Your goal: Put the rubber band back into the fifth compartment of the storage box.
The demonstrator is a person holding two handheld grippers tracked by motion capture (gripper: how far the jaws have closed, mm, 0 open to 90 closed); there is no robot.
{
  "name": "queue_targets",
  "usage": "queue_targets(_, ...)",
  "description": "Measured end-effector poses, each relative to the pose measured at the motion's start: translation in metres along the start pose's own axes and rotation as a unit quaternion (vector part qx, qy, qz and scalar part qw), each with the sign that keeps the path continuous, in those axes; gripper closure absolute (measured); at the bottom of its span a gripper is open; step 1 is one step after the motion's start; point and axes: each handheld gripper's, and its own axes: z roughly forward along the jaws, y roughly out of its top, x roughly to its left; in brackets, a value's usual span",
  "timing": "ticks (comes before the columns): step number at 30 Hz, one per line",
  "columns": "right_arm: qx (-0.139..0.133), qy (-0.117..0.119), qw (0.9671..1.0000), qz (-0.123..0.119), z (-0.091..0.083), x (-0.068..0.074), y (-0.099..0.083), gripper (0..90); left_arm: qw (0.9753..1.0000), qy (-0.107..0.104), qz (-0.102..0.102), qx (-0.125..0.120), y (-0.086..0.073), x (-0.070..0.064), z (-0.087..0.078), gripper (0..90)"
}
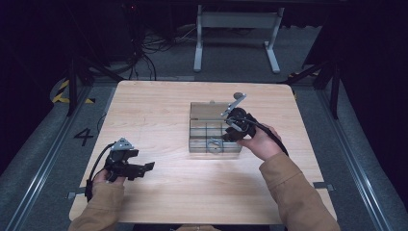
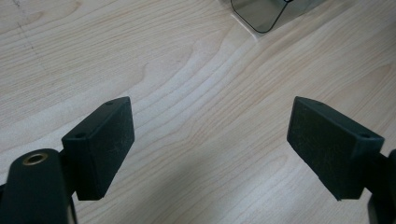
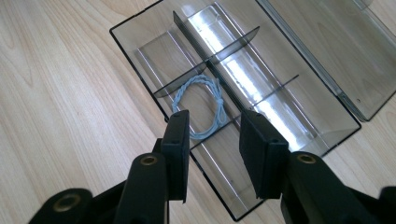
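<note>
A clear grey compartment box (image 3: 261, 88) stands open near the middle of the wooden table (image 1: 159, 110), with its lid (image 1: 207, 110) laid back on the far side. In one compartment of the near row lies a light blue braided cord loop (image 3: 198, 107), flat on the bottom.

The right claw (image 3: 212, 135) hangs just above this box, over its near right part. Its jaws stand partly open and hold nothing. In the right gripper view the loop lies directly ahead of the jaws and a little below them, and the gap between them frames the near edge of the loop. The loop is somewhat longer in the direction that runs away from the claw, so the jaws stand on both sides of its long axis. A thin divider wall (image 3: 205, 77) crosses just behind the loop, and another runs beside the right jaw.

The left claw (image 2: 210, 135) rests low over bare table at the near left, well apart from the box. Its jaws are wide open and empty.

In my judgement the right claw is clearly the nearer one, and the coming move is a short descent straight forward into the compartment. The jaws must pass between the dividers, which leaves little room.
</note>
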Motion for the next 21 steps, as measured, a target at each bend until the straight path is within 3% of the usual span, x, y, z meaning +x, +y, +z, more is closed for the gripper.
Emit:
queue_targets(13,-0.019,-0.011,0.9996,0.015,-0.021,-0.001,-0.027,63.4,1.0000,-0.004,0.003,0.001,0.004,-0.001,0.003,15.8)
queue_targets(21,-0.029,-0.017,0.9991,0.027,-0.030,-0.003,-0.051,57.2,1.0000,-0.005,0.005,0.003,0.004,-0.002,0.004,15.7)
